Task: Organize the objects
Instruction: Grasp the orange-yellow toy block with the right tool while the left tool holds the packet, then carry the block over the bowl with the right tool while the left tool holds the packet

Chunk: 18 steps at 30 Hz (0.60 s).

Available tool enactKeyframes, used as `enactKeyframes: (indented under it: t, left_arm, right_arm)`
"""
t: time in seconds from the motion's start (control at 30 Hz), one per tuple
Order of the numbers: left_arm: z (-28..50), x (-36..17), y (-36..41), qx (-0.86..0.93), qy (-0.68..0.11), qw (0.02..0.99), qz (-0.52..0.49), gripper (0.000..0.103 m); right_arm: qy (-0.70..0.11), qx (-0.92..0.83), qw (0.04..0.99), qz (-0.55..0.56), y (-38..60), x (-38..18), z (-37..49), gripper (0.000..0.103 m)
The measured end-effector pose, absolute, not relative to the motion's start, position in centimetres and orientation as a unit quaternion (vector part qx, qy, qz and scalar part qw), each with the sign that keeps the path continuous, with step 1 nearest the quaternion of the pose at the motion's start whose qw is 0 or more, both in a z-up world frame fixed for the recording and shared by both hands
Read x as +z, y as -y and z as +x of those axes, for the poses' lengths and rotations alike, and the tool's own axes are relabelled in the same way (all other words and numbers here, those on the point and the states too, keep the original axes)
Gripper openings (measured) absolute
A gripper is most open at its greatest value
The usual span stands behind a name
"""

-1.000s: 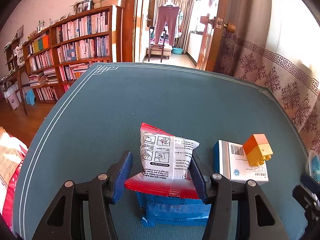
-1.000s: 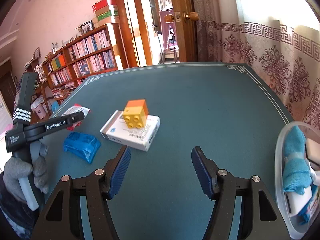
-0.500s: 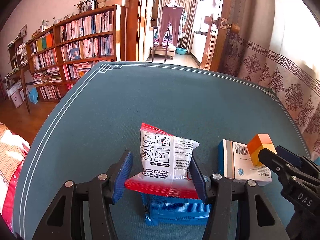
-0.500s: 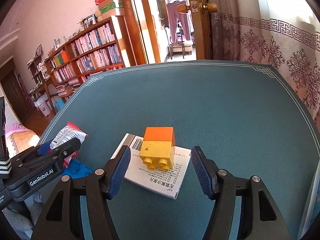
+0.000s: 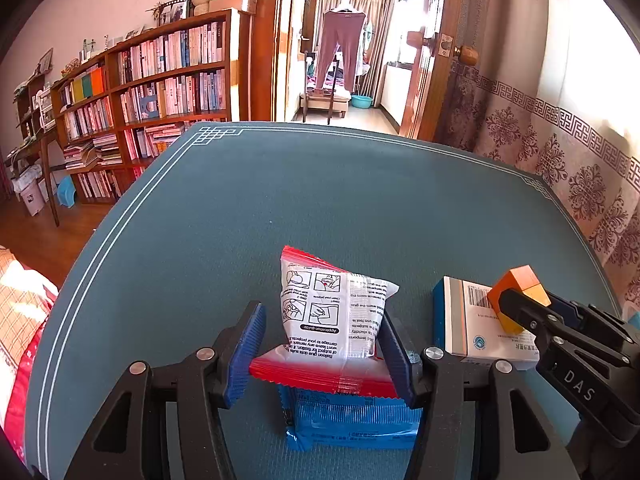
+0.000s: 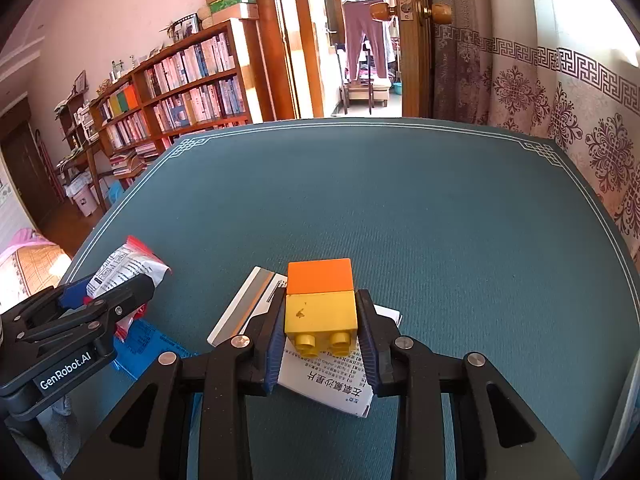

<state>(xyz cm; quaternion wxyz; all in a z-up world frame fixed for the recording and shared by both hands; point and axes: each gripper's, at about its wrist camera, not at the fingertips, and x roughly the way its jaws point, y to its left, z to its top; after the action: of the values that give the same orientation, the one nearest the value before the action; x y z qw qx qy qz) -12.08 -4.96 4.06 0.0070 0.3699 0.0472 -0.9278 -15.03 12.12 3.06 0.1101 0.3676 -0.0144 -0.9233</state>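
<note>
The right gripper point(image 6: 321, 342) clamps its blue fingers point(image 6: 274, 350) on the yellow-and-orange toy block point(image 6: 320, 300), which sits atop a white medicine box point(image 6: 320, 376) printed with Chinese characters. The left gripper point(image 5: 322, 354) — its side marked "GenRobot.AI" — pinches a white-and-red packet point(image 5: 334, 320) reading "Application guide", above a blue packet point(image 5: 352, 420) on the teal table point(image 5: 320, 200).

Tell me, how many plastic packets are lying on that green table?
2. A white-and-red packet sits between the left gripper's fingers, lying on a blue packet beneath it. More could be hidden under the white box to their right.
</note>
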Motion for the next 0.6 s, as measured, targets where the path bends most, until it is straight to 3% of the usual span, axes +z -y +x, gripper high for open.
enactKeyframes:
  t: [0.6]
  left_arm:
    - [-11.0, 4.7, 2.4, -0.931, -0.033, -0.024, 0.362, 0.059]
  right_arm:
    - [0.038, -0.926, 0.113, 0.359, -13.9, 3.9, -10.4, 0.033]
